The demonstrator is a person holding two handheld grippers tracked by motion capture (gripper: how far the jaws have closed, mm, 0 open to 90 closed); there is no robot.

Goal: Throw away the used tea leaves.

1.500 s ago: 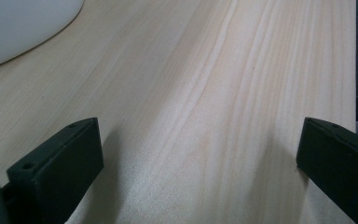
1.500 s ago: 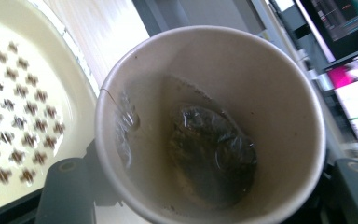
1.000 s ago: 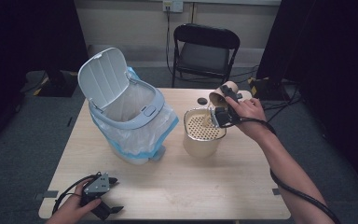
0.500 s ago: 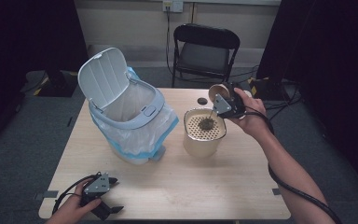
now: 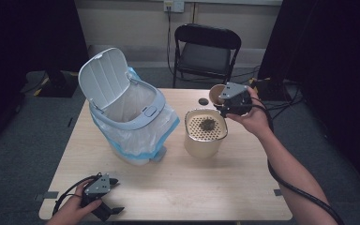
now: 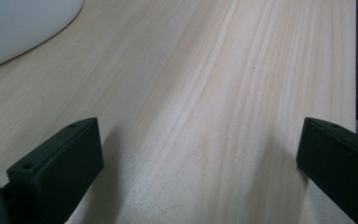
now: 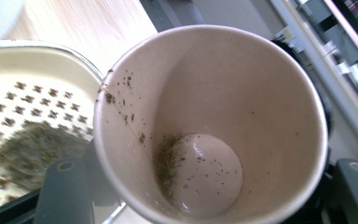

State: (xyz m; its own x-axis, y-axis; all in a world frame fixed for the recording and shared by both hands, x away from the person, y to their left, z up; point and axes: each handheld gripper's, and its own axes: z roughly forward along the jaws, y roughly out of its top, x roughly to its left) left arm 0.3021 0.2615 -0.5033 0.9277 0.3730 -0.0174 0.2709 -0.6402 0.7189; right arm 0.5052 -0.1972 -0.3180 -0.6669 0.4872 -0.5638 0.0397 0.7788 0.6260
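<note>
The paper cup (image 7: 209,121) sits pinched between the jaws of the right tool (image 5: 230,101), held tilted in the air just beside and above the far right rim of the cream strainer pot (image 5: 206,137). Dark tea-leaf specks cling to the cup's inner wall and bottom. A clump of wet leaves (image 5: 208,124) lies on the pot's perforated insert. Left of the pot stands a lidded bin (image 5: 136,119) lined with a plastic bag, its lid tipped open. A small dark cap (image 5: 203,101) lies on the table (image 5: 206,187) behind the pot. At the near left corner, the left tool (image 5: 104,199) rests on the table, jaws spread wide over bare wood.
</note>
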